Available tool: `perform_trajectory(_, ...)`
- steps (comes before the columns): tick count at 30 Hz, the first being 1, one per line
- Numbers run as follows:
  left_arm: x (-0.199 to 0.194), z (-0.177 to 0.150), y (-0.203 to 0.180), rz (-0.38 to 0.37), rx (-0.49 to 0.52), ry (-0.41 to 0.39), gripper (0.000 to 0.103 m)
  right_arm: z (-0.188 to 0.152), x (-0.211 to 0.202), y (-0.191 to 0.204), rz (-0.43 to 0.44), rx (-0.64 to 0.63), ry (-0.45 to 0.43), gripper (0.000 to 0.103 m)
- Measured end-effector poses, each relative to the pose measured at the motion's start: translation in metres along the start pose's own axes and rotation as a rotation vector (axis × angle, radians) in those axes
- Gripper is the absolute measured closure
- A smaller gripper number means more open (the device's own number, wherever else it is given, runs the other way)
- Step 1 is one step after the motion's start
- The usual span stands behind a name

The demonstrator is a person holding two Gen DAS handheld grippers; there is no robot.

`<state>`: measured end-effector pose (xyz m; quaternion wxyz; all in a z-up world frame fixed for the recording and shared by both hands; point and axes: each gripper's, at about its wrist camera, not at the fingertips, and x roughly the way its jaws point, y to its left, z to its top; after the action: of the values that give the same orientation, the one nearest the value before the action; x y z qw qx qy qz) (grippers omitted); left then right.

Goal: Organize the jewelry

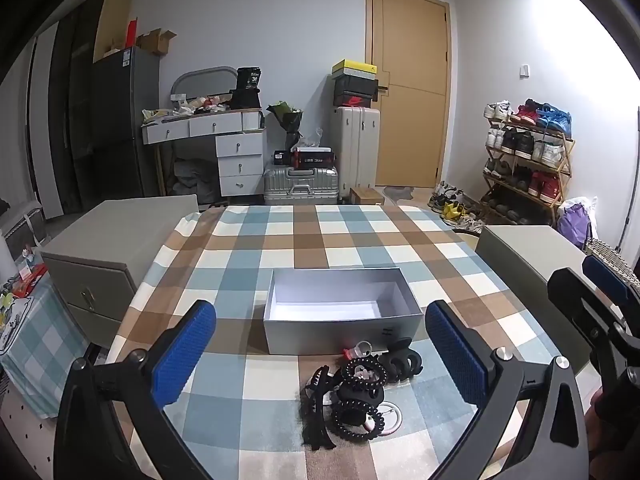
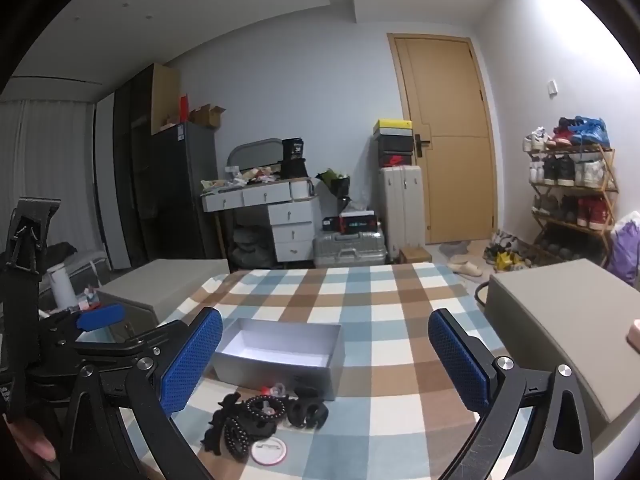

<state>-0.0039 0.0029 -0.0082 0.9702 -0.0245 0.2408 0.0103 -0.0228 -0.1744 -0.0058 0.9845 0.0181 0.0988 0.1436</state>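
Jewelry pile (image 1: 356,396) is still lying on the tablecloth (image 1: 280,240) beside the empty box (image 1: 340,312); left gripper (image 1: 320,356) and right gripper (image 2: 324,364) are hovering wide, holding nothing.

Pale walls, wooden door (image 1: 410,92), white drawer desk (image 1: 224,148), suitcases (image 1: 356,148), shoe rack (image 1: 528,160), checked tablecloth (image 1: 312,236).

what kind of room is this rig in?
Likely a lived-in bedroom or studio flat: a dressing table with a mirror, a rack of shoes, and stacked suitcases by the door. The work surface is a checked tablecloth.
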Motion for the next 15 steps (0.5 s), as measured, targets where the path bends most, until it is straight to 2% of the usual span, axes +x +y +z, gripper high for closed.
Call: perform_trajectory(15, 0.0020, -0.0005, -0.0010, -0.007, 0.004, 0.018, 0.001, 0.0011, 0.0013, 0.0046, 0.007, -0.005, -0.001, 0.000)
